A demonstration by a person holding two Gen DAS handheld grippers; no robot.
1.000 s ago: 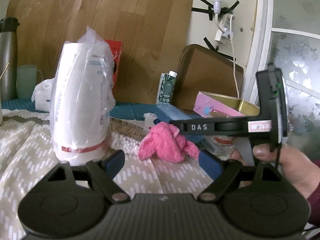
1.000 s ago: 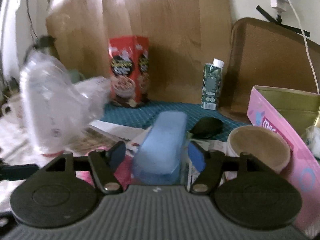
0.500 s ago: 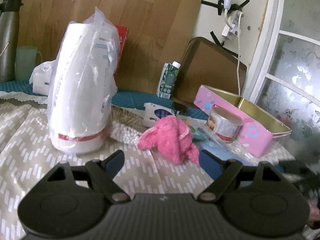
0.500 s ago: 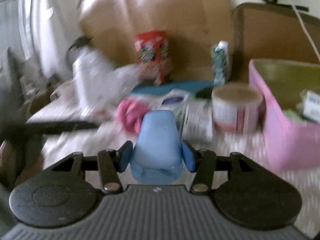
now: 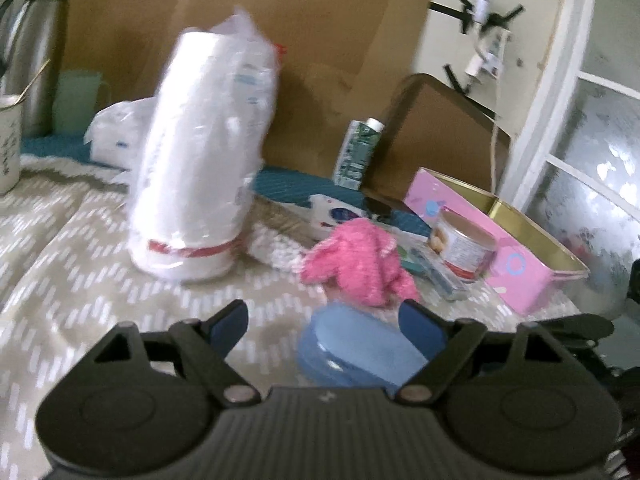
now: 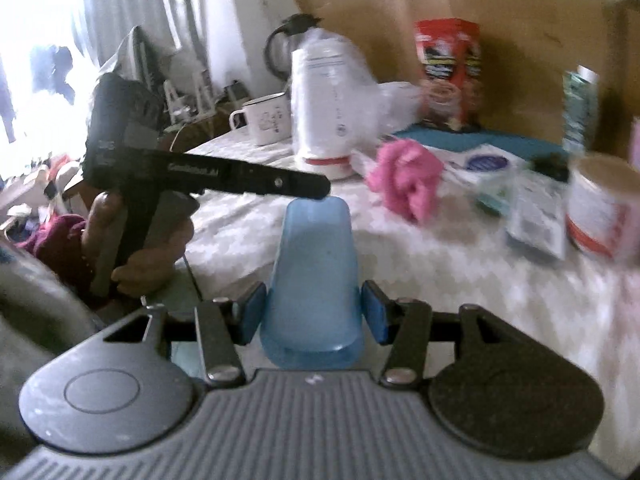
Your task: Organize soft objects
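Right gripper [image 6: 314, 312] clamps blue soft case [image 6: 314, 276], pads pressing both sides, long axis running straight out along fingers. Case carried low over patterned cloth [image 5: 80, 240], in front of left gripper [image 5: 320, 320]. Left jaws wide, nothing gripped. Pink fluffy cloth [image 5: 356, 260] lies just beyond left fingertips, nearer left hand. Both grippers tilt downward.
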